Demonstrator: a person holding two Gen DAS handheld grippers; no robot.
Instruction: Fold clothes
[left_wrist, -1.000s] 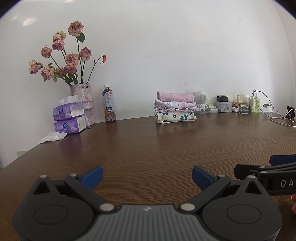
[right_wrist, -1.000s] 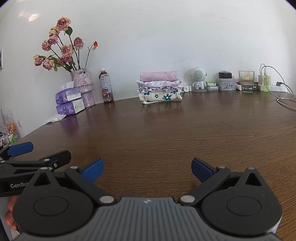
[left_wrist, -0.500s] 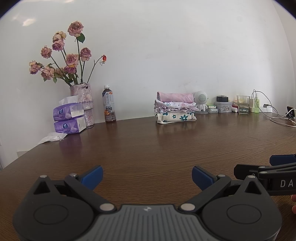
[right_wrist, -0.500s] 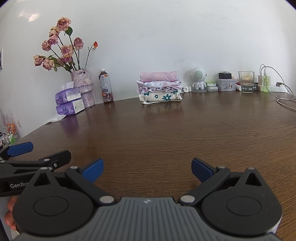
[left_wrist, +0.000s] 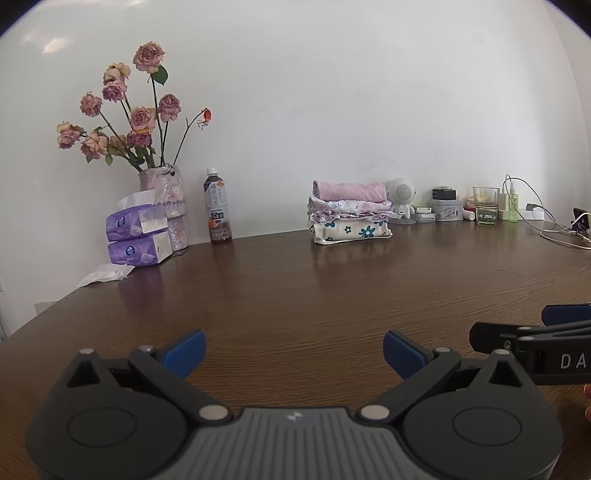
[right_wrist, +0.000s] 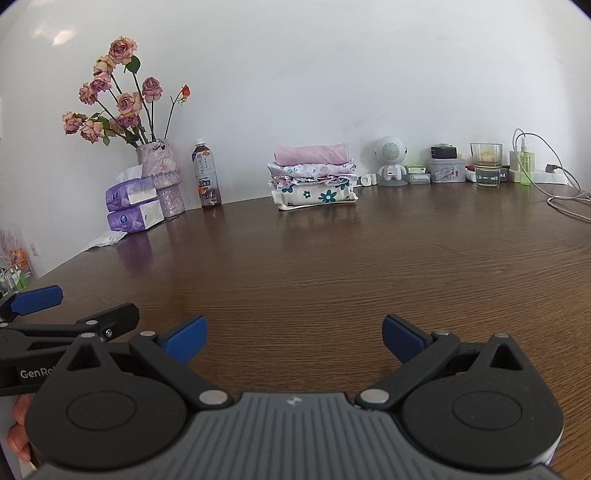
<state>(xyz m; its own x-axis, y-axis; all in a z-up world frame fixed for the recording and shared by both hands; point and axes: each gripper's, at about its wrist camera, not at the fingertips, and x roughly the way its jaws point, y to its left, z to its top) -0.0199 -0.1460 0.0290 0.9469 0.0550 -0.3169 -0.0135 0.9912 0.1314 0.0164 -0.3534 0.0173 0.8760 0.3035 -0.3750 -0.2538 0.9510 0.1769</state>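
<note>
Both the left gripper (left_wrist: 294, 347) and right gripper (right_wrist: 294, 334) rest side by side with jaws spread and empty, while the folded clothes (right_wrist: 313, 177) sit stacked well ahead against the wall, seemingly to free the table (right_wrist: 369, 266).

table (left_wrist: 295, 295) centre: open | far edge: folded clothes (left_wrist: 349, 212), bottle (left_wrist: 218, 210)

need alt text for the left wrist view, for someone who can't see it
The open left gripper hovers low over a bare stretch of brown wooden table, holding nothing. A stack of folded clothes sits at the far edge by the white wall, with a vase of dried roses, tissue packs and a drink bottle further left. The right gripper enters from the right.
</note>
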